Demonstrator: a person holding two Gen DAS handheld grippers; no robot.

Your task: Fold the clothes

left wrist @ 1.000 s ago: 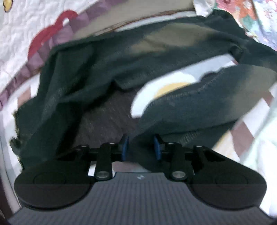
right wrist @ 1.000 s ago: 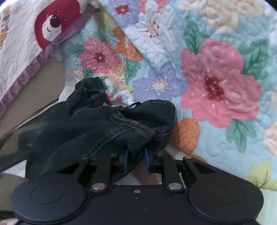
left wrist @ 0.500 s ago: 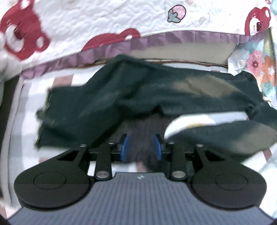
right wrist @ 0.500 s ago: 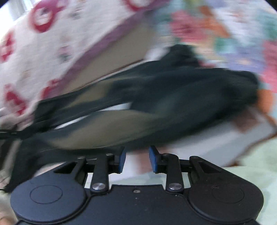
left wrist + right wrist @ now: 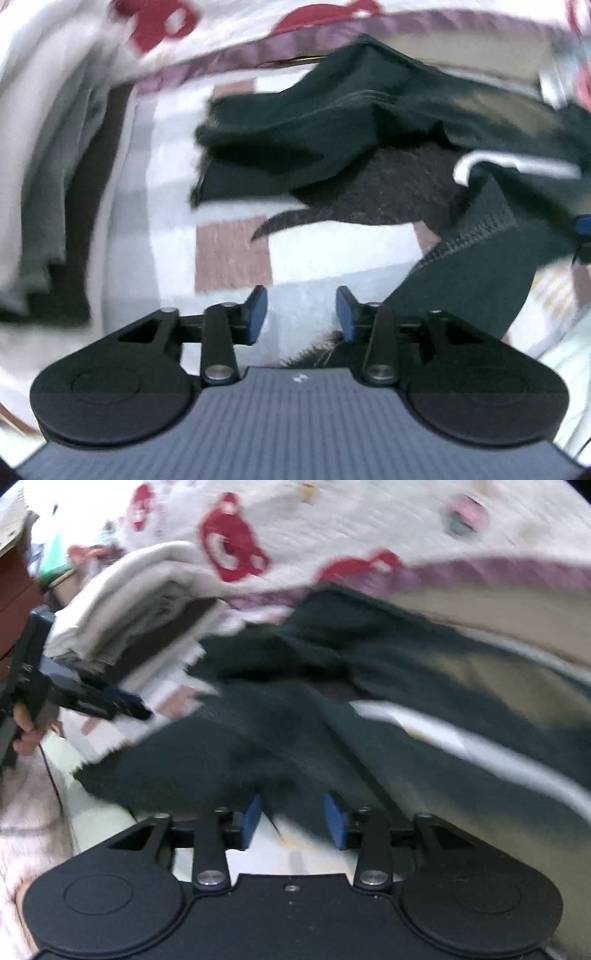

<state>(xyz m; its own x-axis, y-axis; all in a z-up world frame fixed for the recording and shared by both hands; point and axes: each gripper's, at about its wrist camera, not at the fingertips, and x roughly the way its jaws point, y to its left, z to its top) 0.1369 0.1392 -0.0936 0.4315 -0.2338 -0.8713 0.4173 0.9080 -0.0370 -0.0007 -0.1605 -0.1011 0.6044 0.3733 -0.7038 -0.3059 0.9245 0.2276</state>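
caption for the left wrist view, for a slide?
Open left gripper hovers over checked bedding, dark jeans crumpled ahead.

Dark green garment [image 5: 332,122], spread out but rumpled.
It lies across the bed, seemingly trousers, with stitched hems showing through the blur.

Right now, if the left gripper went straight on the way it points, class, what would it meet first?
Probably the checked bedsheet just beyond the open left gripper, then the dark jeans lying further on; blur leaves depth unclear.
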